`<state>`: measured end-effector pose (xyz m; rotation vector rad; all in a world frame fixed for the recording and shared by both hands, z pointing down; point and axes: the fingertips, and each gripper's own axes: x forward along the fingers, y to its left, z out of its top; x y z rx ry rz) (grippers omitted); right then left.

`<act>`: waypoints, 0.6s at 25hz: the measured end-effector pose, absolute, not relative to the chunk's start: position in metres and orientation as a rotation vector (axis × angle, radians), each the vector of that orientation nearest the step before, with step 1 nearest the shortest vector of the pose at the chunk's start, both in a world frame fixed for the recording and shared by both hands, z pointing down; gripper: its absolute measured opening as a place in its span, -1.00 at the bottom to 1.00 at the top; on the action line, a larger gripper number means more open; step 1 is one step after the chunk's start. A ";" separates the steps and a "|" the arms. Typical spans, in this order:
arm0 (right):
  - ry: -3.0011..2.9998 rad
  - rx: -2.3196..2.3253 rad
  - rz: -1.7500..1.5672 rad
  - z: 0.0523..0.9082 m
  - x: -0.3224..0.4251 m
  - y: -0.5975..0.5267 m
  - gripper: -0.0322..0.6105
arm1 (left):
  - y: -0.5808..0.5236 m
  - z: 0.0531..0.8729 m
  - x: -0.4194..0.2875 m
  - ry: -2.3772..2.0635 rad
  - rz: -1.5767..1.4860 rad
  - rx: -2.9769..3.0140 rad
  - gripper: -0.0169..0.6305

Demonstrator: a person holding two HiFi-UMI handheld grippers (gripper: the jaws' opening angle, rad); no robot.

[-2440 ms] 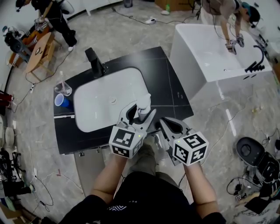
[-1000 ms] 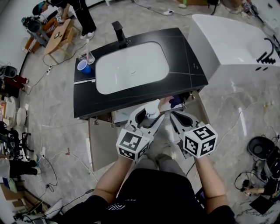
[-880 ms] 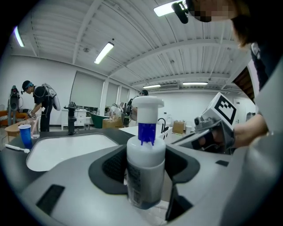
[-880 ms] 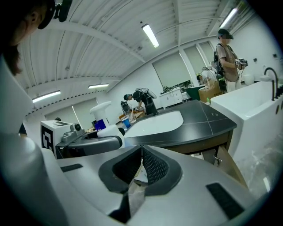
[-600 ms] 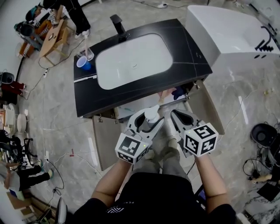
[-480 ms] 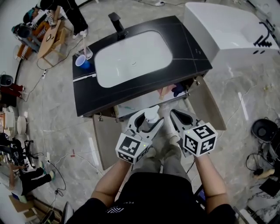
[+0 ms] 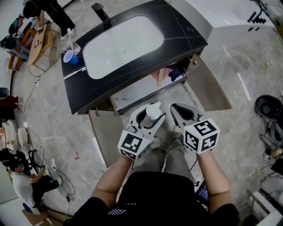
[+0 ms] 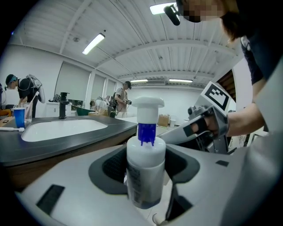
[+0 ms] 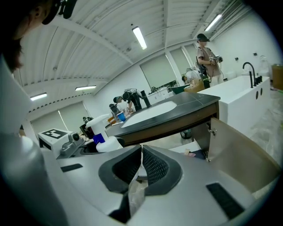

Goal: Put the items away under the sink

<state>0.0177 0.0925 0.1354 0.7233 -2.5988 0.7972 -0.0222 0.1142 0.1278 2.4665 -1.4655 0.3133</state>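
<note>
A white pump bottle [image 8: 146, 170] with a blue collar stands upright between the jaws of my left gripper [image 8: 147, 176], which is shut on its body. In the head view the bottle's cap [image 7: 153, 109] shows at the tip of the left gripper [image 7: 151, 117], just in front of the open sink cabinet [image 7: 146, 88]. My right gripper [image 9: 140, 164] is shut on a thin crinkled piece of clear plastic [image 9: 134, 193] that hangs below the pads. The right gripper [image 7: 176, 110] sits beside the left one, level with it.
The black counter [image 7: 177, 37] with a white basin [image 7: 119, 37] tops the cabinet. Both doors stand open, the right door [image 7: 208, 90] and the left door [image 7: 105, 139]. Pink and blue items [image 7: 167, 74] lie inside at the right. A blue cup [image 7: 68, 57] and faucet [image 7: 99, 11] stand on the counter.
Both grippers have come lower in front of the cabinet. The counter has slid up and left in the head view, and more of the cabinet's inside shows. Both grips look the same.
</note>
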 end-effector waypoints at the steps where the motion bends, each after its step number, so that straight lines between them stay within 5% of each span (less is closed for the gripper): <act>1: -2.595 0.735 0.803 0.139 0.020 0.095 -0.79 | 0.116 0.132 -0.019 -1.455 0.317 2.471 -0.22; 15: -2.551 0.782 0.888 0.205 0.046 0.107 -0.79 | 0.126 0.198 0.005 -1.423 0.356 2.457 -0.22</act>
